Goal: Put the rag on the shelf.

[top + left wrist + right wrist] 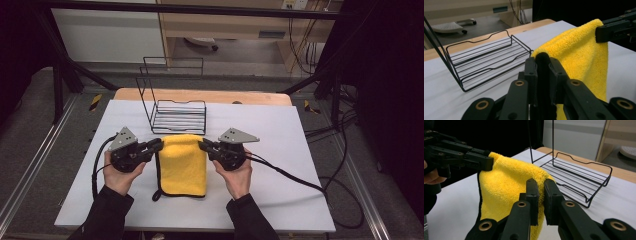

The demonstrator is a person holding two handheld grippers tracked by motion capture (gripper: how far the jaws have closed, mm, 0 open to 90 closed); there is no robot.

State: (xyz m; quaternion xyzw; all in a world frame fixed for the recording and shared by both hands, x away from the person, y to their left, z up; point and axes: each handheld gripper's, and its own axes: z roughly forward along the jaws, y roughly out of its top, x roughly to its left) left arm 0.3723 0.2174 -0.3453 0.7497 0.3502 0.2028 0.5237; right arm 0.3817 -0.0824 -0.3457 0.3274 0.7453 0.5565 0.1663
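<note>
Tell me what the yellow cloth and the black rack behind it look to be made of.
Cloth: soft, fluffy pile with a matte nap and dark stitched edging, likely microfibre or terry; it sags between the left tool and the right tool that pinch its top corners. Rack: thin rigid rods, smooth black finish, probably coated metal wire, though paint or plastic coating can't be told apart.

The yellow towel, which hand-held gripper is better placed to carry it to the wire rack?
Neither alone: left hand-held gripper and right hand-held gripper each clamp a far corner of the yellow towel, level, just before the wire rack.
</note>
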